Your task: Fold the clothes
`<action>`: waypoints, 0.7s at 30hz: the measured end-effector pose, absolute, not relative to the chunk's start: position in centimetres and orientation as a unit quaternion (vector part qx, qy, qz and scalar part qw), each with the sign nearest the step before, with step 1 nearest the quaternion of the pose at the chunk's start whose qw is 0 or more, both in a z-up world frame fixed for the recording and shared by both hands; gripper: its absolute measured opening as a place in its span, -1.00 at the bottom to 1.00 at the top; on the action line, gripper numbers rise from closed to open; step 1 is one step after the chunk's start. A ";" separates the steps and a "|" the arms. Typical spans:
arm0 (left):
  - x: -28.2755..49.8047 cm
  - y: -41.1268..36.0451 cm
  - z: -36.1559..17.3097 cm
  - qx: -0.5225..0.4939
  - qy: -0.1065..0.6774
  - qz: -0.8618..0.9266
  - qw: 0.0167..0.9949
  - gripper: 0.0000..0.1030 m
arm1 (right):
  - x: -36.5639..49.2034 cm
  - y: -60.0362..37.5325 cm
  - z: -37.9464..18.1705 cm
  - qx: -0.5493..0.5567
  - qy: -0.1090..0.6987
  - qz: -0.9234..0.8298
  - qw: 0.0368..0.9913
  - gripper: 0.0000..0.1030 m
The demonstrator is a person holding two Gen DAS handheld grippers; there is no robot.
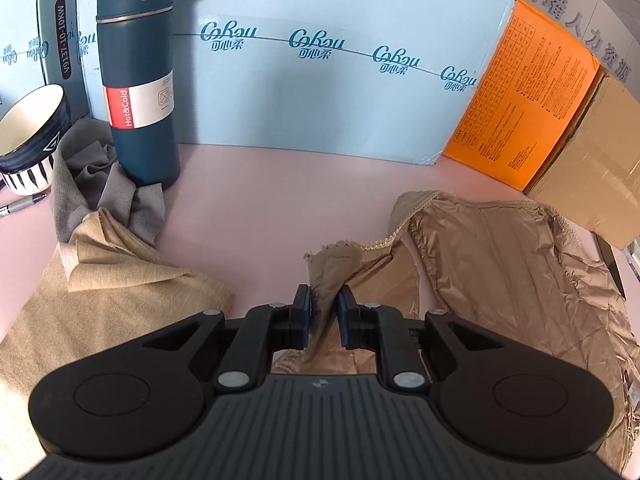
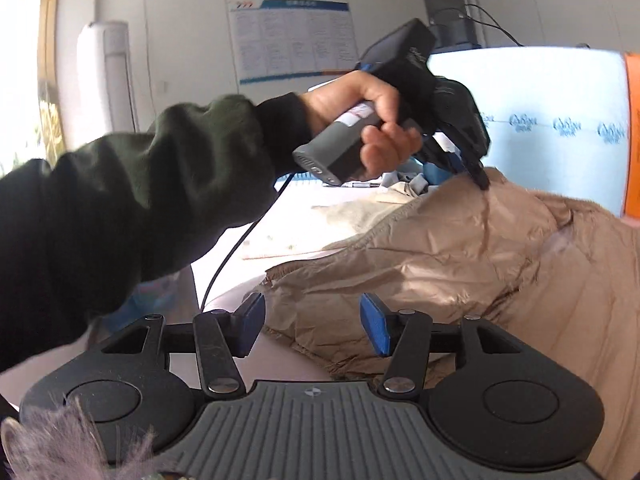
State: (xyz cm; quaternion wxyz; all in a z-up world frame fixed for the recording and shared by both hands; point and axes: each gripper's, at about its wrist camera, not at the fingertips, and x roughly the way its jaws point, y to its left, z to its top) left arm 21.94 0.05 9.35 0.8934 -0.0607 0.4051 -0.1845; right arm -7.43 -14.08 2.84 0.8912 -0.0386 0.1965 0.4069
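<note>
Handling as light, limp and slick: the shiny tan satin garment (image 1: 500, 264), crumpled at right of frame on the pink tabletop (image 1: 256, 208), is best taken by its lace-trimmed hem. Left gripper (image 1: 324, 316) is pinched narrow on a bunched fold at lower centre. Right gripper (image 2: 312, 322) gapes wide and empty over the garment's near edge at lower centre of its view.

Bright daylight, fisheye warping, motion-blurred right view.

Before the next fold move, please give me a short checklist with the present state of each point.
1. Left gripper shut on the shiny tan garment: ok.
2. Right gripper gripping the garment: not ok, open, fabric only lies between its fingers.
3. Thermos apart from the garment: ok.
4. Beige cloth apart from the garment: ok.
5. Garment lies flat: not ok, crumpled.
6. Cardboard box touching the garment: cannot tell.
</note>
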 end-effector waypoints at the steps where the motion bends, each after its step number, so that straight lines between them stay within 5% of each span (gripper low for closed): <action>1: 21.9 0.1 9.2 -0.059 0.407 -0.182 0.893 -0.73 | -7.4 -12.9 2.8 -0.067 0.200 0.408 0.888 0.00; 7: 21.9 0.4 8.1 -0.050 0.415 -0.171 0.892 -0.73 | -7.4 -9.2 0.8 -0.194 0.212 0.381 0.879 0.07; 12: 21.8 0.4 7.4 -0.053 0.417 -0.181 0.889 -0.73 | -8.0 -7.2 -0.3 -0.283 0.176 0.342 0.879 0.43; 17: 21.9 0.6 6.8 -0.062 0.420 -0.184 0.886 -0.73 | -7.4 -4.7 -0.9 -0.332 0.138 0.315 0.879 0.47; 19: 21.9 0.7 6.6 -0.065 0.421 -0.186 0.886 -0.73 | -7.0 -4.2 -1.0 -0.329 0.131 0.327 0.876 0.31; 21: 22.0 0.8 6.5 -0.066 0.421 -0.187 0.885 -0.73 | -5.9 -4.3 -0.7 -0.286 0.170 0.361 0.871 -0.75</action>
